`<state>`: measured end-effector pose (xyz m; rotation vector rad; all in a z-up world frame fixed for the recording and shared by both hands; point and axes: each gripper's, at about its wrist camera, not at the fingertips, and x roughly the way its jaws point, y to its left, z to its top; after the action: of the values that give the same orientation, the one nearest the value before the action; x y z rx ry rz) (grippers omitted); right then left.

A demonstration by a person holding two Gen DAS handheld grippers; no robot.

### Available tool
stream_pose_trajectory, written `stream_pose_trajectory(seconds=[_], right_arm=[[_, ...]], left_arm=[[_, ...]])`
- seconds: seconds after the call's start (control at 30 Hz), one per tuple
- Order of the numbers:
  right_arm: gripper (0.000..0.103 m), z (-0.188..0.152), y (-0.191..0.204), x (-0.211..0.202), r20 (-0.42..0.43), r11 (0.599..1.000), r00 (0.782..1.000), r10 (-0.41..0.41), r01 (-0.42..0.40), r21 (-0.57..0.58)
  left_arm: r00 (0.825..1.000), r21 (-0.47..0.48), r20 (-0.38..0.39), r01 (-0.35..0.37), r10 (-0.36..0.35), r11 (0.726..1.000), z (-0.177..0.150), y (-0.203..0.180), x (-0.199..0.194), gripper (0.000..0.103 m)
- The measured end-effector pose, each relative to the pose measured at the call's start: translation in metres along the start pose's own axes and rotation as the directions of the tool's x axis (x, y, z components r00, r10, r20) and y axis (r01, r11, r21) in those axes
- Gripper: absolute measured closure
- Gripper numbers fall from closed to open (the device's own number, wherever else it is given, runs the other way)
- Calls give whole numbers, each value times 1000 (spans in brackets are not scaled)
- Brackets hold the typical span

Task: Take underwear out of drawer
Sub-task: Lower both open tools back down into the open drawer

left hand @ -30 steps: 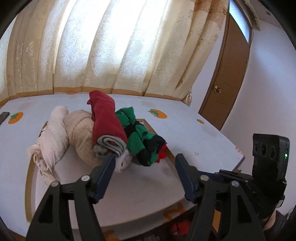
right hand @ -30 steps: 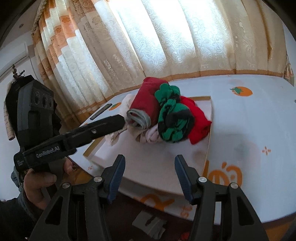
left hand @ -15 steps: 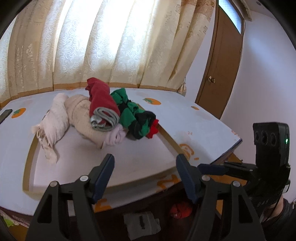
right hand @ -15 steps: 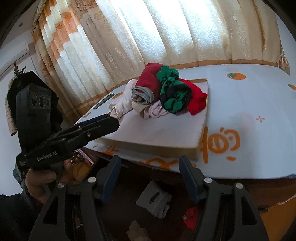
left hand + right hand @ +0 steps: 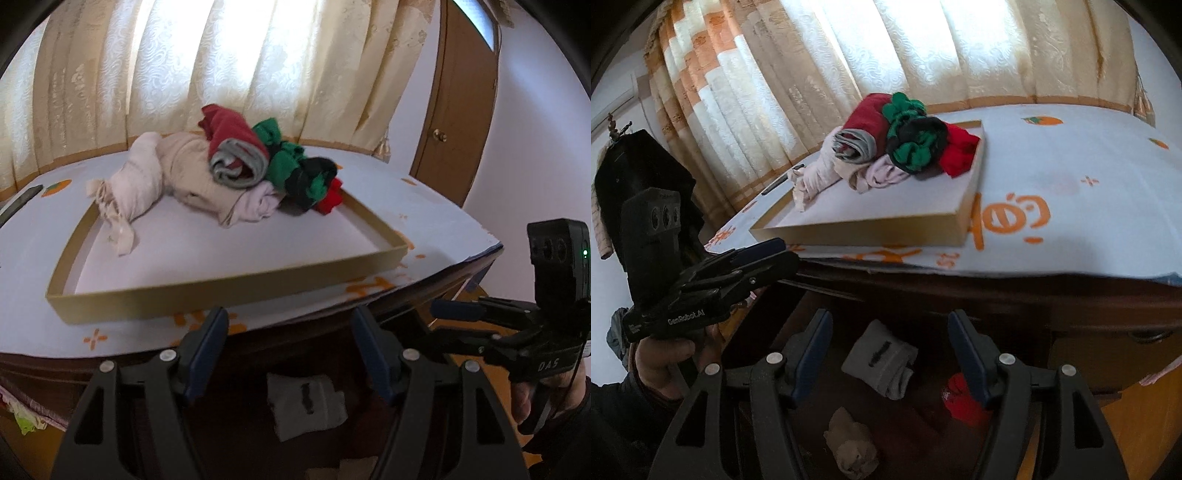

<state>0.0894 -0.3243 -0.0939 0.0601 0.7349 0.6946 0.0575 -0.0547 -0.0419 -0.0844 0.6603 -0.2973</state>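
White lettering "GenRobot.AI" stands on the side of the left gripper (image 5: 775,254) at the left of the right wrist view, and "DAS" on the right gripper (image 5: 456,310) at the right of the left wrist view.

Cream patterned curtains (image 5: 221,74) behind the table, a brown wooden door (image 5: 465,110) at the right.

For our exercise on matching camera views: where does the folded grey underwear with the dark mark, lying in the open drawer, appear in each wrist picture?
Left wrist view: the folded grey underwear with the dark mark lies at bottom centre, below the tabletop edge.
Right wrist view: it lies at lower centre, tilted, left of a red garment.
Shared landmark: the shallow tan cardboard tray holding rolled clothes on the table above.
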Motion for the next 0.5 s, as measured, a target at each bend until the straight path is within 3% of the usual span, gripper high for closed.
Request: stream_pose_trajectory(seconds=[0.5], right_arm=[[36, -18, -2, 13, -35, 993, 995, -93, 89, -81]], left_arm=[[998, 61, -19, -54, 56, 997, -16, -7, 4, 32]])
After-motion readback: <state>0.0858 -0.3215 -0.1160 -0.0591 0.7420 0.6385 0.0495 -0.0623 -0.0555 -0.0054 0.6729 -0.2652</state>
